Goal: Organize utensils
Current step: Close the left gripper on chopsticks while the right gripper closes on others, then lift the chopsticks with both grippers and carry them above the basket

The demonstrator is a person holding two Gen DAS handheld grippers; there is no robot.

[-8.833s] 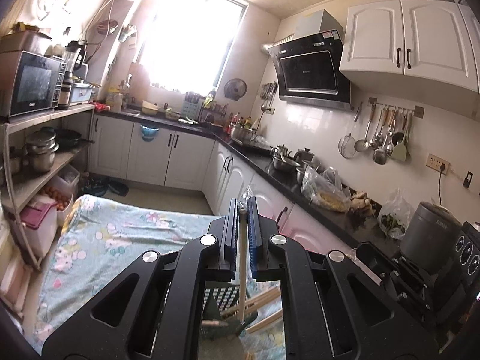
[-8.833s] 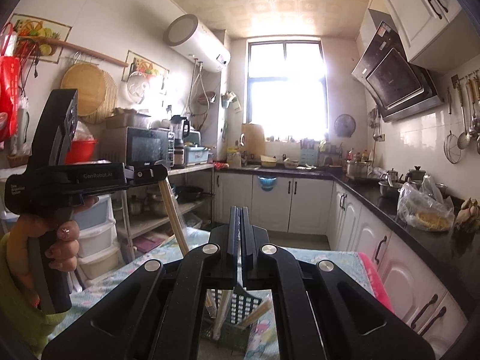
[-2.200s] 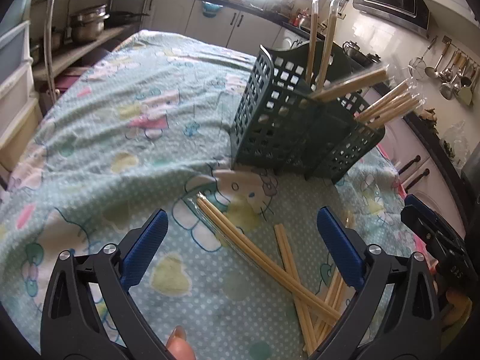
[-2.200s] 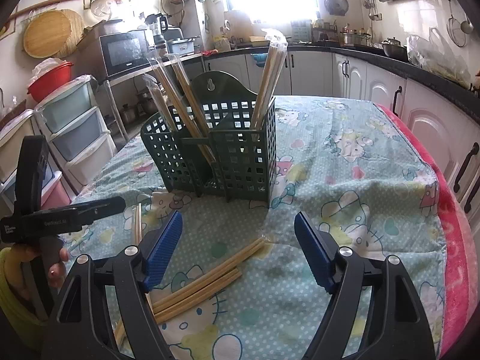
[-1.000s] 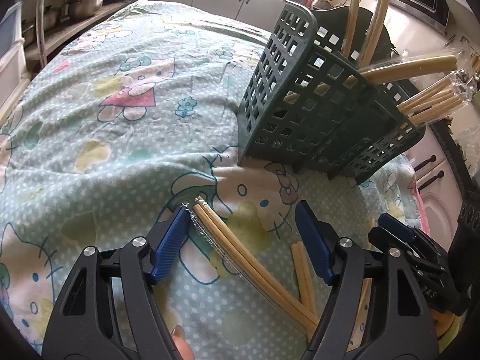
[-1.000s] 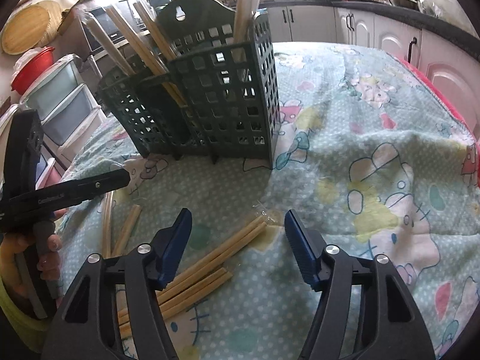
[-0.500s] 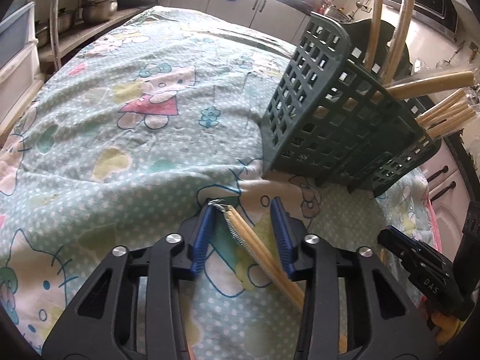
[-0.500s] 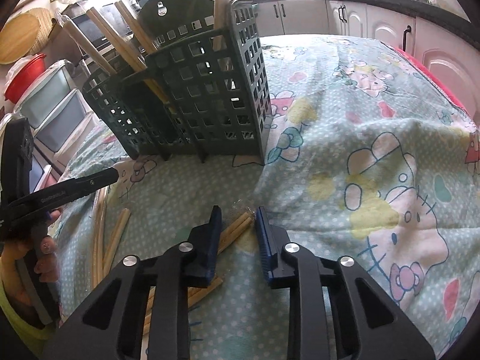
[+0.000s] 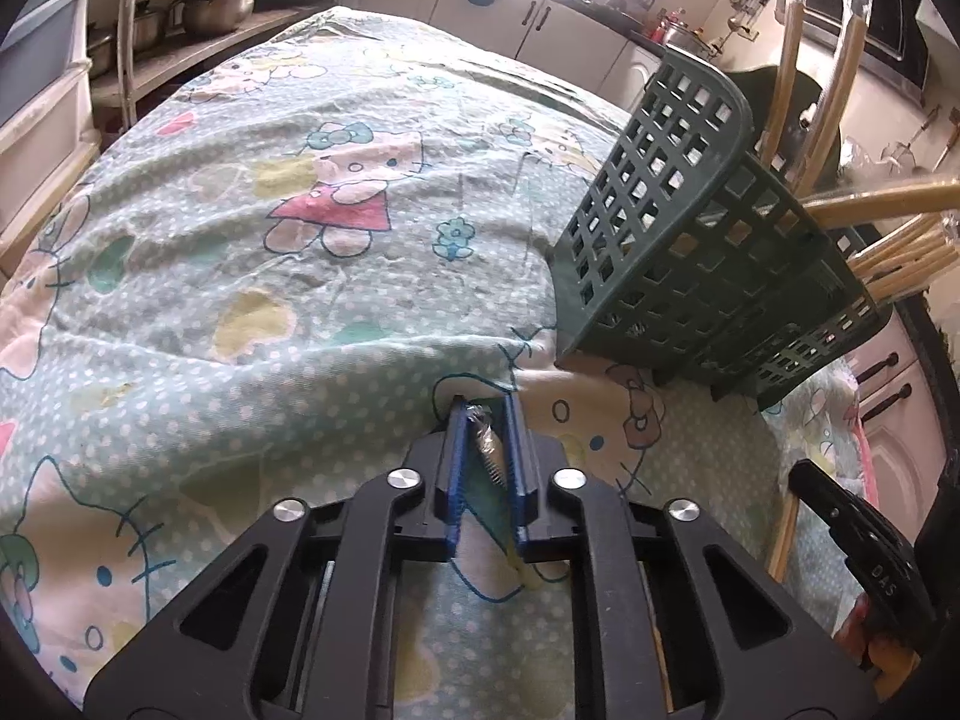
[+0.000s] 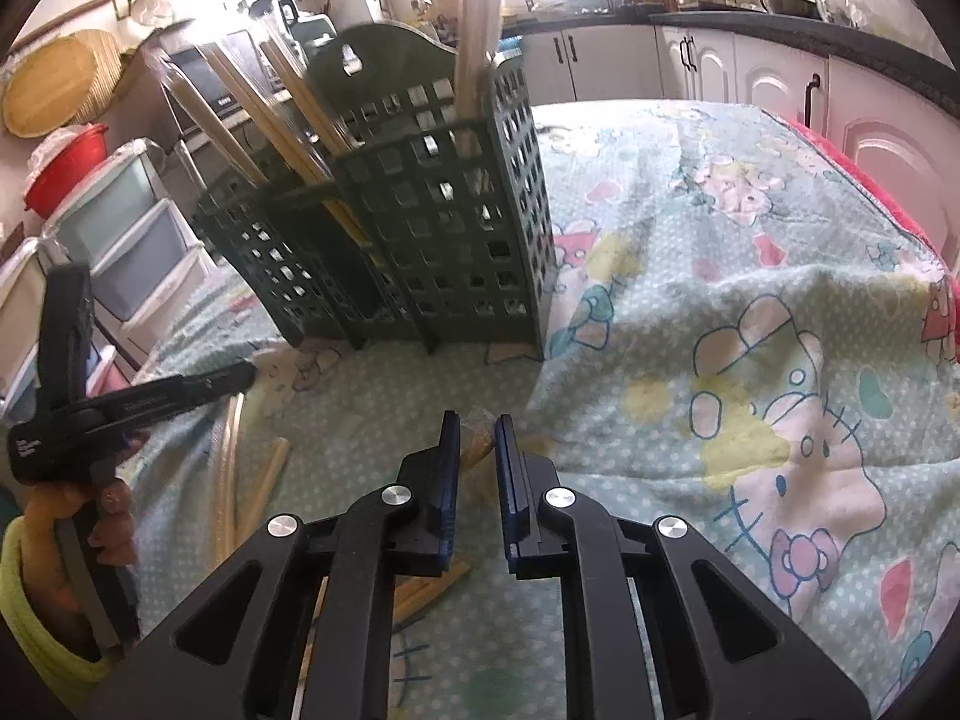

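A dark green lattice utensil basket (image 9: 690, 240) (image 10: 432, 228) stands on the cartoon-print cloth, with several wrapped chopstick pairs sticking up out of it. My left gripper (image 9: 485, 405) is closing low on the cloth, and the crinkled end of a wrapped chopstick pair (image 9: 489, 447) is pinched between its blue pads. My right gripper (image 10: 477, 420) is closing too, its pads on the end of another wrapped chopstick pair (image 10: 477, 447) lying on the cloth. More loose chopsticks (image 10: 264, 486) lie between the two grippers. A hand (image 10: 108, 516) holds the left gripper's handle.
The cloth (image 9: 300, 300) is wrinkled in front of the basket. Stacked plastic drawers (image 10: 120, 228) stand off the table's left side, and a shelf with pots (image 9: 210, 0) is beyond. A red cloth edge (image 10: 888, 192) and white cabinets (image 10: 750, 72) lie to the right.
Both grippers went from wide open to closed on the ends of chopstick pairs lying on the cloth. Both also edged slightly closer to the basket.
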